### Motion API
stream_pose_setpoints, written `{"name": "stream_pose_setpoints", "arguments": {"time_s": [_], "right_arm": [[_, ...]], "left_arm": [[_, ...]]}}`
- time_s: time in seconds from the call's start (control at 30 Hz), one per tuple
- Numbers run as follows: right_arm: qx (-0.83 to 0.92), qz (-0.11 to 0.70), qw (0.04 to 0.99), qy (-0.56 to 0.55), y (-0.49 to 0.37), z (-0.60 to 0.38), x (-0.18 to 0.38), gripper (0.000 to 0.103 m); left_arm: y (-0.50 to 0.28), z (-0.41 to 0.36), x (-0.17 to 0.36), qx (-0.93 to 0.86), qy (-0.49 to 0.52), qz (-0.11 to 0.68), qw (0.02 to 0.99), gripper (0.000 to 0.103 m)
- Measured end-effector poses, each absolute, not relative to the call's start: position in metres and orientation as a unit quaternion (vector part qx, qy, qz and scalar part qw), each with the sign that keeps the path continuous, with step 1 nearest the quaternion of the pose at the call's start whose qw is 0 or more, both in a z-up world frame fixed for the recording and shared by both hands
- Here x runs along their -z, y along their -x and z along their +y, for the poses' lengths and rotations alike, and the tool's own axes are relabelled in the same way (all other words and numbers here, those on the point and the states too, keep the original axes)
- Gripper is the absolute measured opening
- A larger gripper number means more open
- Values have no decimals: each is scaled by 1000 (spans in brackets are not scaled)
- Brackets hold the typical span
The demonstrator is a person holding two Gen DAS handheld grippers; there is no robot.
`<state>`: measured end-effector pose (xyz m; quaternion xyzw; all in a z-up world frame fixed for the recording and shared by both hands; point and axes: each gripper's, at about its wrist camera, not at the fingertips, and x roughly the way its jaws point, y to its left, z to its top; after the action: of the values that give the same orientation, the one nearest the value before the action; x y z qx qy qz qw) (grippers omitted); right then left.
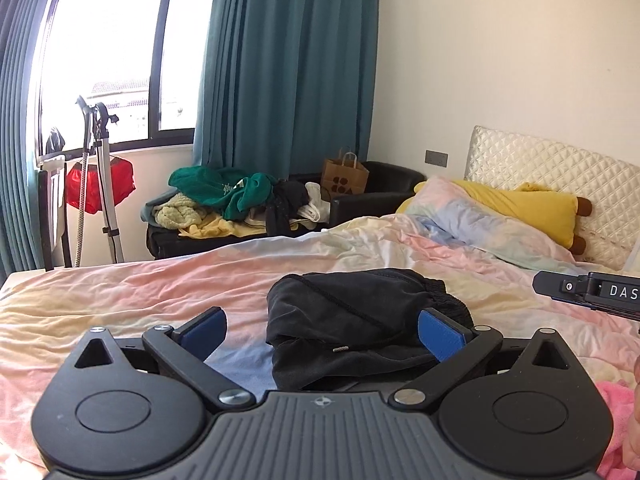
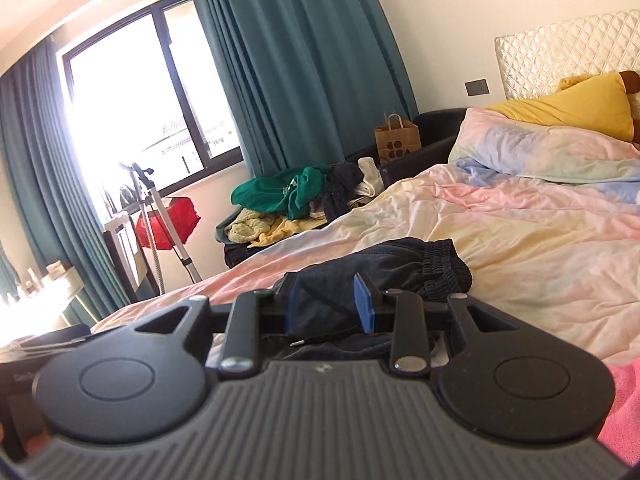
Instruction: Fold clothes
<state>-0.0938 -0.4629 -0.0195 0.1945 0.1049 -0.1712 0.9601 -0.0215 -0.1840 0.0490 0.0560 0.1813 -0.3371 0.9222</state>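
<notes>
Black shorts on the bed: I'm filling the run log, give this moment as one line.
shorts: bunched on bed | left claw: open, at shorts | right claw: open, at shorts | fold: not begun

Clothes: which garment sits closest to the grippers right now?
The black shorts, alone on the bed just ahead of both open grippers, left gripper and right gripper. The green, yellow and dark clothes are heaped on the far sofa.

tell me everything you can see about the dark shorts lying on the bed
The black drawstring shorts look like soft fabric, loosely bunched rather than neatly folded, with a gathered elastic waistband toward the headboard side and a cord ending in a metal tip. They rest on the pastel tie-dye bedsheet. The left gripper is wide open before them; the right gripper is open too. Whether either touches the cloth is unclear.
</notes>
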Motion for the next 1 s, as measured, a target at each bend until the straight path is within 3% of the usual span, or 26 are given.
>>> {"name": "stream_pose_setpoints", "arguments": {"time_s": [0.3, 0.63, 0.7, 0.83, 1.0], "right_arm": [[181, 121, 962, -164, 104, -422, 46, 34], [207, 117, 963, -128, 93, -400, 72, 37], [200, 126, 963, -131, 88, -402, 76, 47], [181, 144, 964, -133, 79, -402, 83, 91], [183, 152, 965, -107, 73, -394, 86, 92]], "left_arm": [[65, -162, -41, 299, -90, 151, 938, 103], [51, -144, -20, 293, -75, 178, 936, 103], [49, -142, -19, 287, -81, 177, 938, 103], [47, -138, -13, 291, -77, 180, 936, 103], [45, -141, -6, 290, -79, 186, 935, 103]]}}
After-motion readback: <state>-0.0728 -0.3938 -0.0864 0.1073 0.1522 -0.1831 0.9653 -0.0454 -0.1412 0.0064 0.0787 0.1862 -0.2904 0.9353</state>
